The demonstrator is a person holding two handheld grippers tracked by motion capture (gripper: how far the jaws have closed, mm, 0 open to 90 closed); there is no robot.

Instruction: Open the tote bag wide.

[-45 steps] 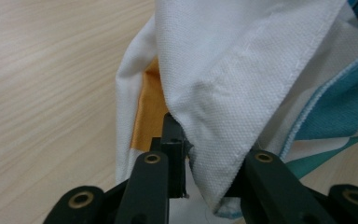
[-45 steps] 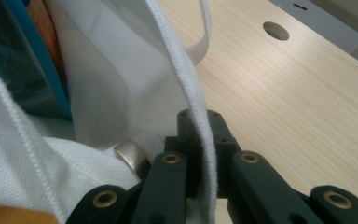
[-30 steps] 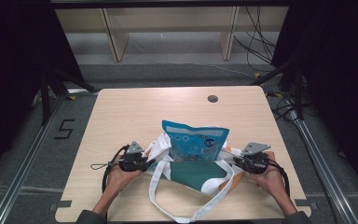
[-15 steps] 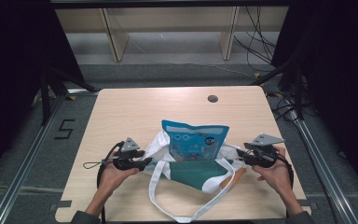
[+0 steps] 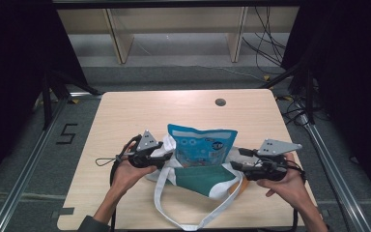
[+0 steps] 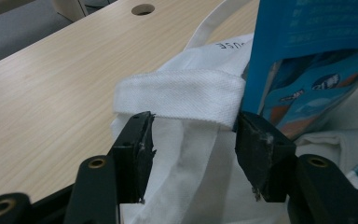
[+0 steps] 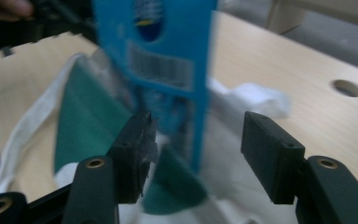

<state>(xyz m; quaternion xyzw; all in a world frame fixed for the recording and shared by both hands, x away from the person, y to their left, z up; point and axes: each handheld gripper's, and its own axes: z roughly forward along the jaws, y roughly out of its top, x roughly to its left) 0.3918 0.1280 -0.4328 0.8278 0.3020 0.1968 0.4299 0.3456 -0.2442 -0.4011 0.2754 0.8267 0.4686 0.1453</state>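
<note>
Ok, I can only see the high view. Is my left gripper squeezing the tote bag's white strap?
Observer: No. In the left gripper view the left gripper is open, its jaws have just been opening, and the white strap lies loose between the jaw tips.
Operator: And the right one?
Observer: The right gripper has just been opening too. The blue packet stands edge-on between its jaws, unpressed.

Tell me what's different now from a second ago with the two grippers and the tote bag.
Both grippers let go of the bag: the left gripper and right gripper have just been opening their jaws and have drawn outward, off the tote bag's sides. A white strap lies loose between the left jaws. The bag and the blue packet in it stayed put on the table.
</note>
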